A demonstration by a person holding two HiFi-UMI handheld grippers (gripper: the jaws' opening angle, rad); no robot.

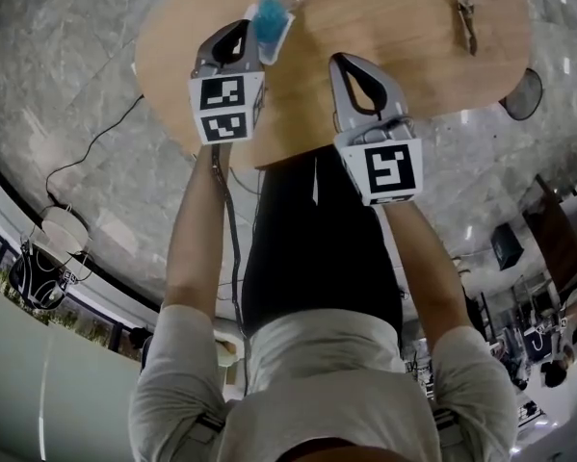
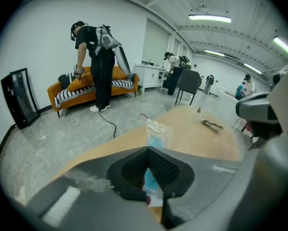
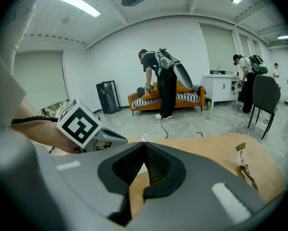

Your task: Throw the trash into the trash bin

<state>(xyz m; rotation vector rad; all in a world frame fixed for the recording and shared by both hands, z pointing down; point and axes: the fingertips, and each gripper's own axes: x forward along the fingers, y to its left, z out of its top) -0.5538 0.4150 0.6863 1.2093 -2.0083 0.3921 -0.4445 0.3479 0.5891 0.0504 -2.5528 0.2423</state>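
Wooden counter [image 1: 394, 17] lies below. My left fingers [image 2: 133, 167] pinch the plastic bag [image 2: 158, 131] just above it; right fingers [image 3: 126, 166] are closed, empty. I'd keep that pinch firm on the way to the bin.

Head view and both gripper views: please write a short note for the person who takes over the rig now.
Left tool: jaws together, at the clear bag with blue contents on the table; grip not confirmed.
Right tool: shut, empty.
Second scrap lies at the far end.
Done: nothing binned.
To do: bin both; dark round container beside table may be the bin.
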